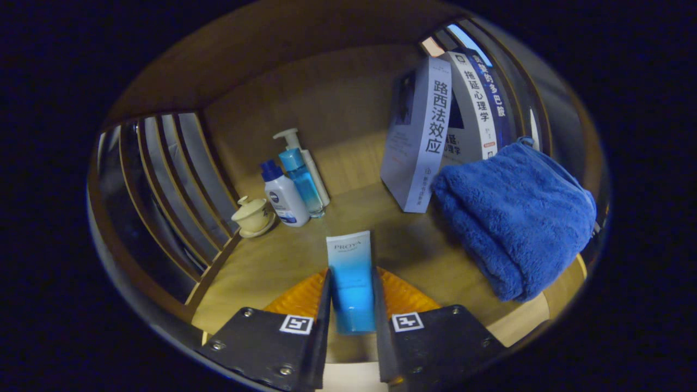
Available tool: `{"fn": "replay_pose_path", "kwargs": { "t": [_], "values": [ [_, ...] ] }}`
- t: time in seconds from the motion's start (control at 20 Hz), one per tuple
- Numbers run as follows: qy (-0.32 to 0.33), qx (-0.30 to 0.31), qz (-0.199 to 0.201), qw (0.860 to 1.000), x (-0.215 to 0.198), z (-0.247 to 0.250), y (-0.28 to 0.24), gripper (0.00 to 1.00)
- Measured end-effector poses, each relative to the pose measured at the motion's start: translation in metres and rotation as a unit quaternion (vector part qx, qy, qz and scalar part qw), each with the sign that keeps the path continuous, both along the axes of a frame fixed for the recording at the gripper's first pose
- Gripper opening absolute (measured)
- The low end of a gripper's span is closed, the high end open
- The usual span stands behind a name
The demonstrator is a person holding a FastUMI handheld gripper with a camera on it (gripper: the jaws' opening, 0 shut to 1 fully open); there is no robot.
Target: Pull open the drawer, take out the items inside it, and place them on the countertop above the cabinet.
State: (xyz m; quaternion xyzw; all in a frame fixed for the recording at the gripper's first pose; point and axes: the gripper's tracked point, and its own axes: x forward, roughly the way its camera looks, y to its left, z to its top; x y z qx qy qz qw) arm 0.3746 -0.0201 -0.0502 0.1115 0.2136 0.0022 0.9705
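I am looking into a wooden shelf bay (305, 256) with a plain wooden back wall (332, 103). Slatted sides (163, 179) are flanking it left and right. Dim warm light is falling across the board; the surroundings are lying dark.

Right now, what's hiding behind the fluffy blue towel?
Books stand behind the blue towel, their lower corners covered by it. The gripper holds a blue tube between both fingers.
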Motion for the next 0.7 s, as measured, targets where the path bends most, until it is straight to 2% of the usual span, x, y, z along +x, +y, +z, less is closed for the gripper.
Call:
{"fn": "replay_pose_path", "kwargs": {
  "t": [0.25, 0.4, 0.7],
  "values": [
    [-0.031, -0.003, -0.002, 0.999, -0.021, 0.019, 0.007, 0.80],
    [-0.055, -0.022, 0.000, 0.998, -0.050, 0.039, 0.005, 0.98],
    [-0.112, -0.085, -0.009, 0.990, -0.125, 0.085, -0.019, 0.99]
  ]
}}
